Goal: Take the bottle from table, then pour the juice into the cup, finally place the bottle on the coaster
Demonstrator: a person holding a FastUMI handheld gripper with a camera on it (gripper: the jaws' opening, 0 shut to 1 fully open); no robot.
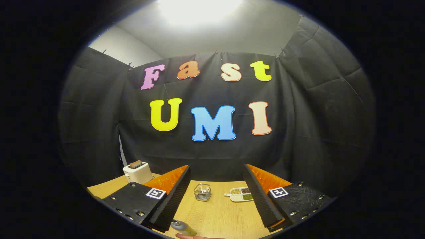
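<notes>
Black cloth is hanging as the booth's wall on three sides, with a pale ceiling and a bright light glaring overhead. Below it, a light wooden bench (215, 215) is carrying the items under inspection.

The tool (217, 196) is hovering above the bench, angled slightly down toward the surface. Its two fingers (172, 199) are standing wide apart, released, and grasping nothing. Each finger is showing a ribbed inner face and a square printed marker on its upper side.

The bottle (182, 227) is lying low and close in, just beside the near end of the left finger and slightly inside the gap between the fingers. It is appearing tilted or on its side, with a dark cap (174, 221) pointing toward the left finger and an olive-toned body running away from it. Whether it is touching the finger cannot be told. A rounded pinkish edge (196, 236) is showing just below the bottle; what it is cannot be told.

Beyond the fingertips, between the two fingers, a small clear square container with a wire-like frame (202, 192) is sitting upright on the bench. Just beside the inner face of the right finger, a white divided dish (239, 195) is holding three portions of small grains in pale, dark and green tones.

Beyond the left finger, a white toaster (137, 171) is standing near the cloth wall, with a brown slice (135, 163) sticking up from its slot.
</notes>
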